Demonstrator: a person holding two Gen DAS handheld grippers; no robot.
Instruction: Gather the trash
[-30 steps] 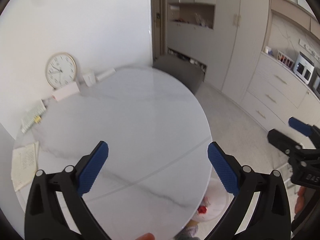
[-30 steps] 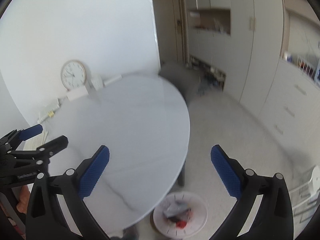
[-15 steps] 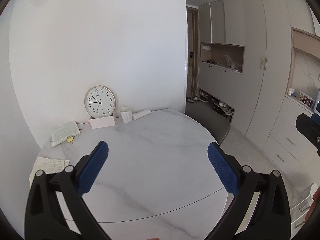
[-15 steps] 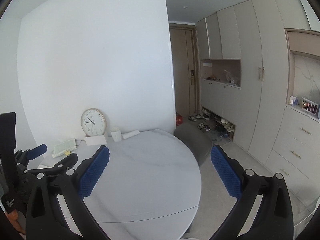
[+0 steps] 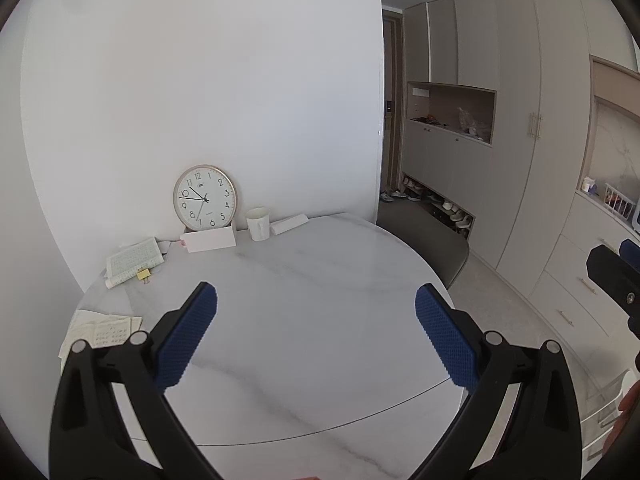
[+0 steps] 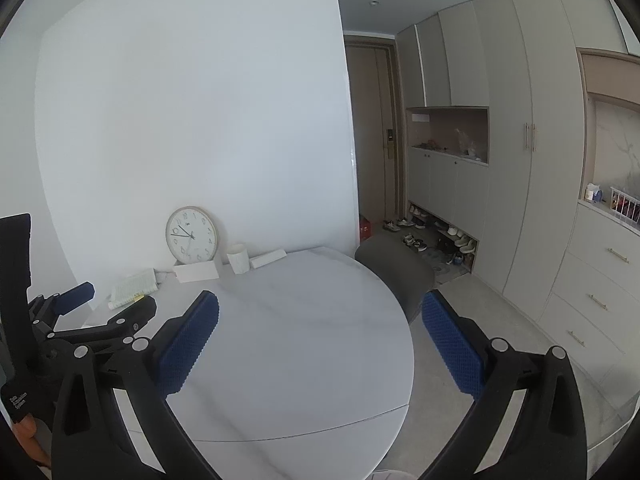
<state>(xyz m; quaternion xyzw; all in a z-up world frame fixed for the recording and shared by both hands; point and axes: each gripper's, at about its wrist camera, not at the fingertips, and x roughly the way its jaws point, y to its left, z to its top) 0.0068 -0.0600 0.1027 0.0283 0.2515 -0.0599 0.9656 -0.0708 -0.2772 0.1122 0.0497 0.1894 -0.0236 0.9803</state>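
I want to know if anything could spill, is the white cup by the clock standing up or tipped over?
Upright. The cup stands on its base on the table, rim up, right of the clock. Whether it holds anything cannot be seen.

Worktop (image 5: 320,320): white marble, faint grey veins. Clock (image 5: 205,197): white face, black numerals, gold rim. Cup (image 5: 257,223): cream. Clip (image 5: 143,275): yellow. Chair (image 5: 432,242): dark grey. Cabinets (image 5: 516,152): beige, gold handles. Fingers (image 5: 186,340): blue dimpled pads on black arms.
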